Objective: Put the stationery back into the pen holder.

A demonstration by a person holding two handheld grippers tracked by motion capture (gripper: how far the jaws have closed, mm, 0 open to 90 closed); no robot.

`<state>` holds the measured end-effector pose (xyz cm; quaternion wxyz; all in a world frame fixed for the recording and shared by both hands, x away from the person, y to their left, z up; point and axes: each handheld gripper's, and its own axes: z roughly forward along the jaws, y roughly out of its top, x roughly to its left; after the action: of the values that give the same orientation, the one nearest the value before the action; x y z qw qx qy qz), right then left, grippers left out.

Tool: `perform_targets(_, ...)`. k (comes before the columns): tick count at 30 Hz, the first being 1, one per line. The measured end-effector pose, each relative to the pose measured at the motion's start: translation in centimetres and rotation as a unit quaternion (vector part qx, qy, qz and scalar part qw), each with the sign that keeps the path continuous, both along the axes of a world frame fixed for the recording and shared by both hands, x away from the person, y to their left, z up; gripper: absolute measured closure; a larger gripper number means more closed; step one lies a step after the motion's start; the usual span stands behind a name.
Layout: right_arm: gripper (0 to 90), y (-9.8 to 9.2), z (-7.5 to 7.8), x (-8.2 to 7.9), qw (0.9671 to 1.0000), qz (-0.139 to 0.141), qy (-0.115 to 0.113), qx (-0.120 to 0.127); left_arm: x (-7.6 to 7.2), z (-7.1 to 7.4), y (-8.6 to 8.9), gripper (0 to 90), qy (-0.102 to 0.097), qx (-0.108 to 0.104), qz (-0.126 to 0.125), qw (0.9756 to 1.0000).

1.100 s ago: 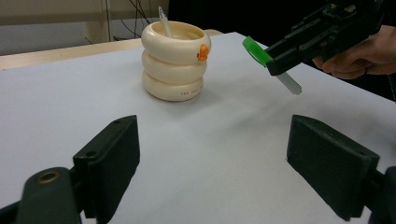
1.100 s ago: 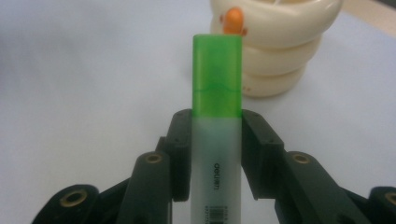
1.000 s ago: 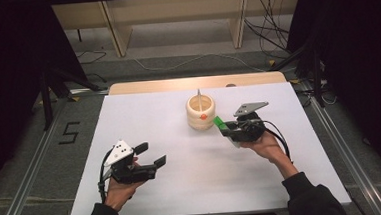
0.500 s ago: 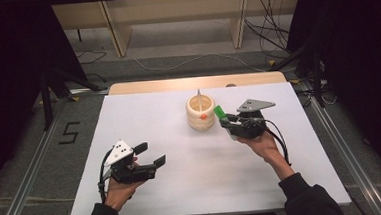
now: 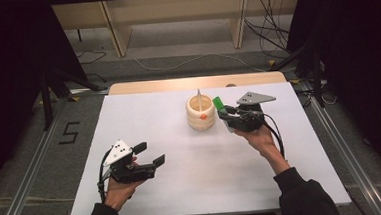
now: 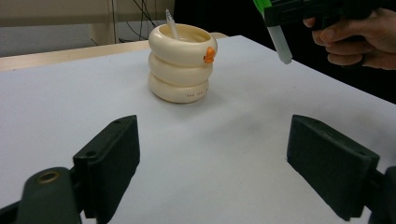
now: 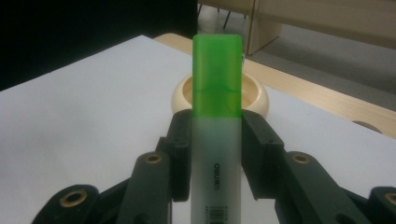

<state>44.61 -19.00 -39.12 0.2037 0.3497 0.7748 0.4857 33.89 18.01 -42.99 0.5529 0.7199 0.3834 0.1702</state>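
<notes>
Standing far-centre on the white counter (image 5: 183, 188), a cream ringed ceramic holder (image 5: 201, 114) contains one thin white stick (image 5: 199, 96). Just right, the right gripper (image 5: 224, 113) fingers clench a green-capped highlighter (image 7: 217, 130); the left gripper (image 5: 149, 155) fingers are released near-left.

The highlighter (image 7: 216, 140) between the black jaws of the right hand-held gripper (image 5: 226, 113) is showing a bright green cap over a frosted whitish barrel, with small dark lettering and a barcode running along it. Just beyond that hand-held gripper, the ringed pen holder (image 6: 181, 62) is glowing cream, wearing a small orange beak-like spot near its rim and a line of tiny dark print on its lowest ring; a pale pen (image 6: 171, 24) is standing in it. The left hand-held gripper (image 5: 149, 155) is showing black jaws and a light grey three-cornered plate. Under both, the surface (image 5: 208, 176) is lying plain white, with a light wood edge past the right hand-held gripper.
</notes>
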Motion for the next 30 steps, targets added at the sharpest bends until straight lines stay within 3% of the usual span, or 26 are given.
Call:
perform_targets(17, 67.0, 2.1, 1.7, 2.7, 0.9995, -0.025, -0.014, 0.013, 0.0, 0.1, 0.1, 16.9, -0.002, -0.007, -0.001, 1.0)
perform_targets(30, 67.0, 4.2, 2.8, 4.3, 0.999, -0.034, -0.029, 0.007, 0.0, 0.1, 0.1, 16.9, -0.004, -0.009, -0.001, 1.0)
